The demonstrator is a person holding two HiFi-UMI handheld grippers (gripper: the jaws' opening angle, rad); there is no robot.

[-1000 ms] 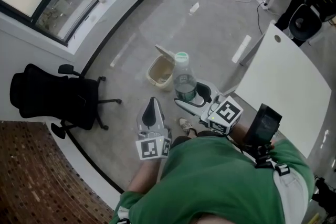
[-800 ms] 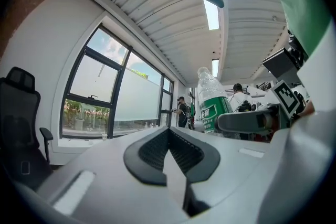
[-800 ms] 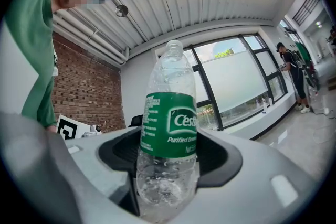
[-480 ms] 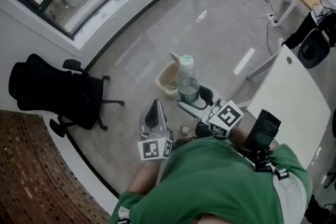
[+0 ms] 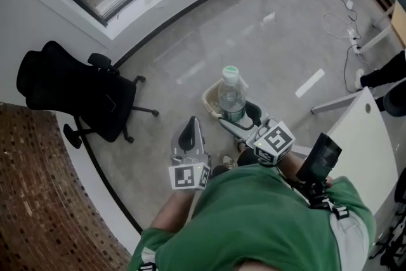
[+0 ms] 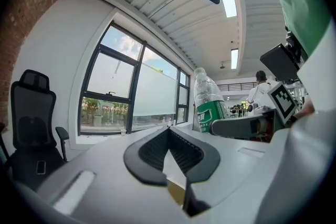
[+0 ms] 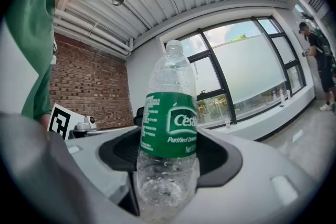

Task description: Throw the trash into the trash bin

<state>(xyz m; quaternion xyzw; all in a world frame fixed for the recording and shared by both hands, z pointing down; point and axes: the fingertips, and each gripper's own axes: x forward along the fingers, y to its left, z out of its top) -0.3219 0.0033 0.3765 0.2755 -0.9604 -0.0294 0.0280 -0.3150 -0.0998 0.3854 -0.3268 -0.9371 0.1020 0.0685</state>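
Bottle (image 7: 169, 149): clear plastic with a green label, standing upright over the beige trash bin (image 5: 210, 98) on the floor.
Right gripper (image 5: 244, 118): I am clamping its jaws on the bottle's lower half.
Left gripper (image 6: 169, 150): I am holding it alongside, jaws closed together and empty.
Nearby: black office chair (image 5: 76, 95).

Left: chair (image 5: 73, 95); bottle (image 5: 231, 95) apparently above bin (image 5: 211, 102).
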